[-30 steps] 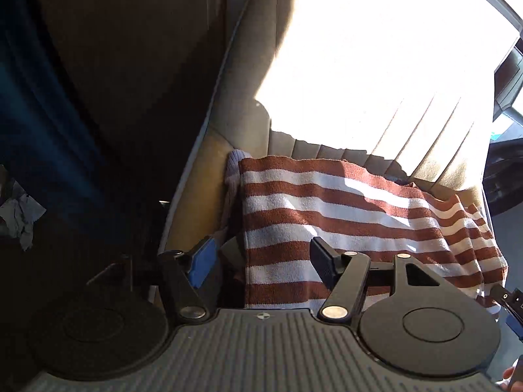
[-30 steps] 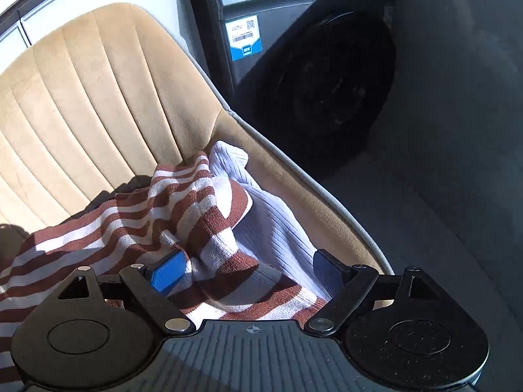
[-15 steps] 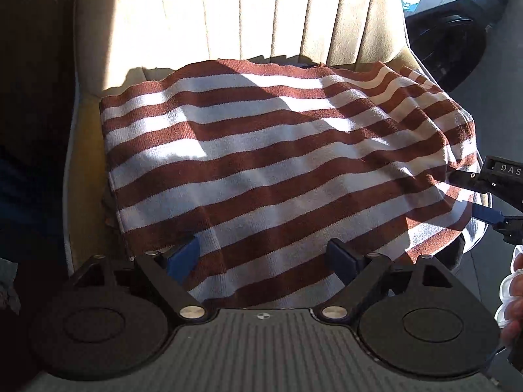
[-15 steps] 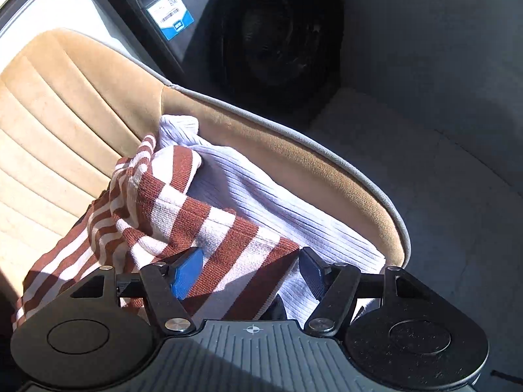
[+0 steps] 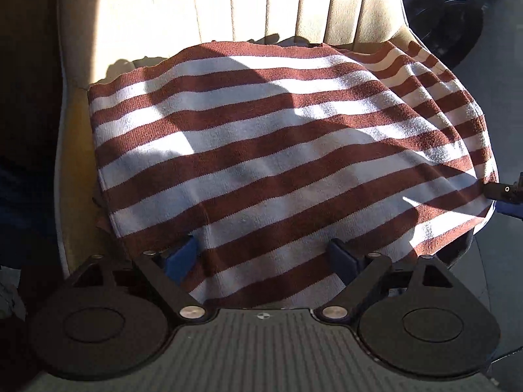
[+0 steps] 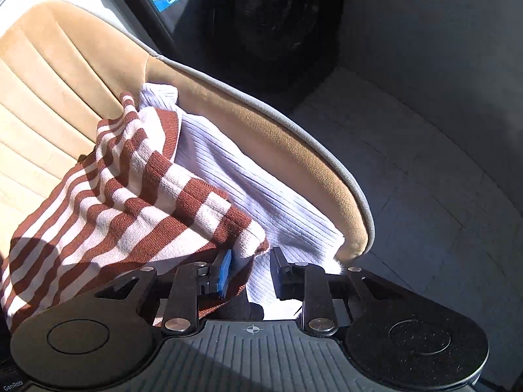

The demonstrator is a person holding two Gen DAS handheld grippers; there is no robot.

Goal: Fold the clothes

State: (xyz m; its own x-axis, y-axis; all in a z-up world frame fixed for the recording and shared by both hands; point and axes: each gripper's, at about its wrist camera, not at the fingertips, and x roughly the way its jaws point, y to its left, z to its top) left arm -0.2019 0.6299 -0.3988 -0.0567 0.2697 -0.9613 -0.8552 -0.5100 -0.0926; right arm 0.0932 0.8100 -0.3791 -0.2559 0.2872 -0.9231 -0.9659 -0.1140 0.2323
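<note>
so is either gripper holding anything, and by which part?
Left gripper: open, nothing held. Right gripper: jaws partly closed around the striped sweater's corner; a firm hold cannot be told.

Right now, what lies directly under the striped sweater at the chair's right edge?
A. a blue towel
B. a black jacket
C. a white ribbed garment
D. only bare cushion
C: the right wrist view shows a white ribbed garment spreading from beneath the striped sweater against the chair's tan side.

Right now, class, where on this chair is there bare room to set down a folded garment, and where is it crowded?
Bare room: the tan strip of seat left of the striped sweater, and the chair back above it. Crowded: the sweater covers most of the seat, and on its right a white ribbed garment fills the gap to the chair's raised edge.
</note>
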